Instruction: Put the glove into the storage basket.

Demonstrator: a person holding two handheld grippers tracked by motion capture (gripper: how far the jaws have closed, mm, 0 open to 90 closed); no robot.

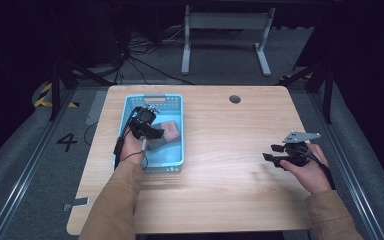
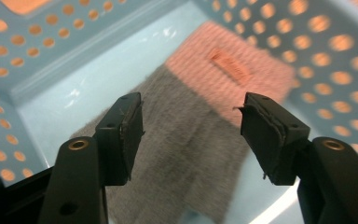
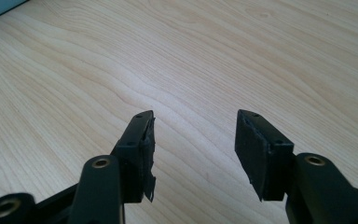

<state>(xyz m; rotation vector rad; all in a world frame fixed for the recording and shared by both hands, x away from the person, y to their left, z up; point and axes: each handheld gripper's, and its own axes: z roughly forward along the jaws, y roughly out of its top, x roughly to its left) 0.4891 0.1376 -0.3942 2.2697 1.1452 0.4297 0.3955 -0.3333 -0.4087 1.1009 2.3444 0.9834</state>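
Observation:
A light blue perforated basket stands on the left half of the wooden table. Inside it lie a pink cloth and a grey cloth, the grey one partly over the pink. My left gripper hangs inside the basket just above them. In the left gripper view its jaws stand apart over the grey cloth and the pink cloth, with nothing pinched between them. My right gripper rests low over bare wood at the right, open and empty.
The basket wall closes in around the left gripper on all sides. A small dark round grommet sits in the table near the far edge. Beyond the table stand a white desk frame and cables on the floor.

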